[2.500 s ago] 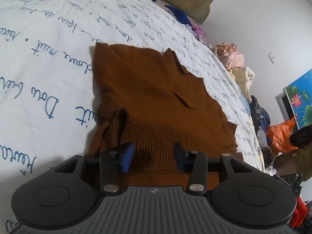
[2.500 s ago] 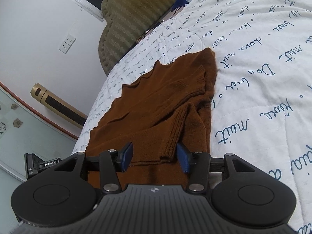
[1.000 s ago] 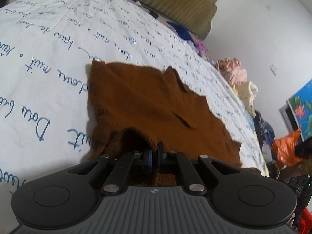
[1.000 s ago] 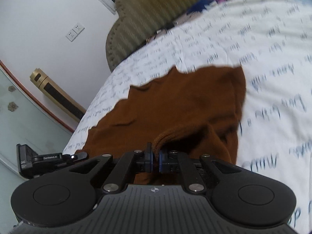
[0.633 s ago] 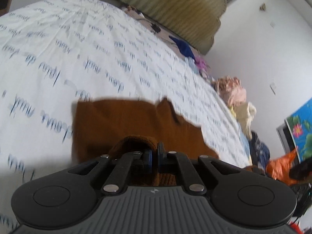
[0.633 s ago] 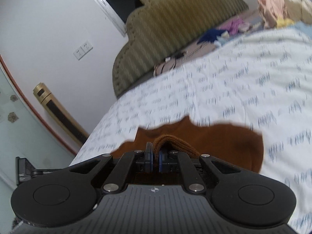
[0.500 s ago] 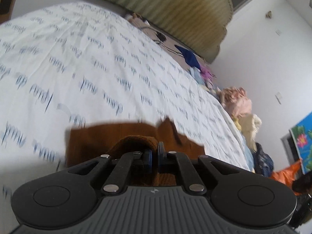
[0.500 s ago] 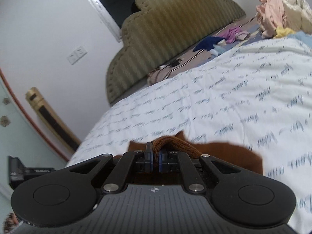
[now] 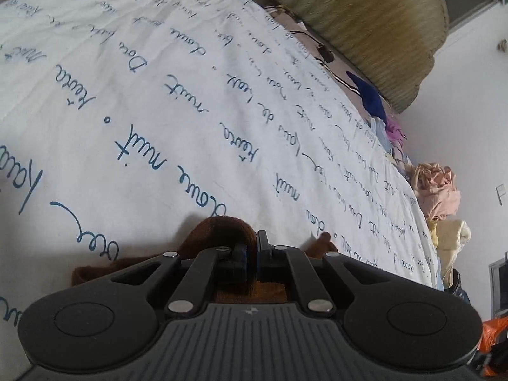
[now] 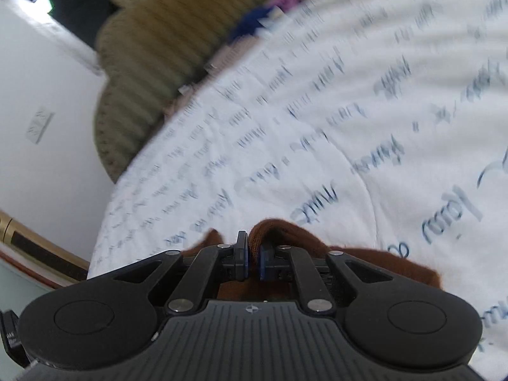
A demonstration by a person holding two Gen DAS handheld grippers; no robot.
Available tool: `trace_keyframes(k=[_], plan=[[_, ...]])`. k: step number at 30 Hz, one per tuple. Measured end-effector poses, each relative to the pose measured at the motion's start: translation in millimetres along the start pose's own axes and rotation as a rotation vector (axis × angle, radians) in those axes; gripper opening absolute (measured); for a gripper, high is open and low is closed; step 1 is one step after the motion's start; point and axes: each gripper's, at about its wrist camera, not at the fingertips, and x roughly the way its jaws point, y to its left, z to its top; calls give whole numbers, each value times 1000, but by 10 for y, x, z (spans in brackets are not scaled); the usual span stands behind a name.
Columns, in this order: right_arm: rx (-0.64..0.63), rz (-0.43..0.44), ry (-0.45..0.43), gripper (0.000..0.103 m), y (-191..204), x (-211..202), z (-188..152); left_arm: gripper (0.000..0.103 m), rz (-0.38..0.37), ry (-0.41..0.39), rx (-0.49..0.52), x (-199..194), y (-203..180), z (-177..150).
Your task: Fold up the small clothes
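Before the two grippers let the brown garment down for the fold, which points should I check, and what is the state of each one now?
1. Left gripper closed on the brown garment: ok, knit edge is pinched between the pads.
2. Right gripper holds the brown garment: not ok, its jaws are opening, cloth between them.
3. Bedspread ahead free of other things: ok; the loose clothes lie at the far edge.
4. Folded edges aligned: cannot tell, most of the garment is hidden under the grippers.
5. Right wrist view sharp enough to judge: not ok, blurred.
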Motion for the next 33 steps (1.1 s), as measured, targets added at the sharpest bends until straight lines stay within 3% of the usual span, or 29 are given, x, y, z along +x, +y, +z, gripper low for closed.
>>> trace_keyframes(k=[2,5,9,12,15,20,22,26,29,33], plan=[[44,7,10,20,-64,48,-22,5,18,-9,22,-35,-2,-27],[36,9,-52,40,-16,-74,-34,6,22,-25,8,-142,21,-20],[-99,16,-127,40,254,-303,-84,6,-49,-28,-97,-319,82,142],[-225,67,-64,40,532,-308,-225,6,39,-129,22,-506,-106,148],[-278,89,17,40,740,-186,-420,7,101,-168,192,-600,-281,-61],[-488,15,81,40,1030,-193,-880,7,217,-186,438,-595,-425,-696],[-538,-29,69,40,1063,-285,-1031,7,260,-172,501,-553,-423,-925],[-578,-106,110,42,900,-251,-1189,6,342,-159,564,-419,-369,-1220],[-563,-74,102,43,829,-277,-1151,6,390,-199,617,-430,-414,-1351],[-544,-50,58,44,930,-512,-1168,6,391,-201,599,-499,-416,-1360]])
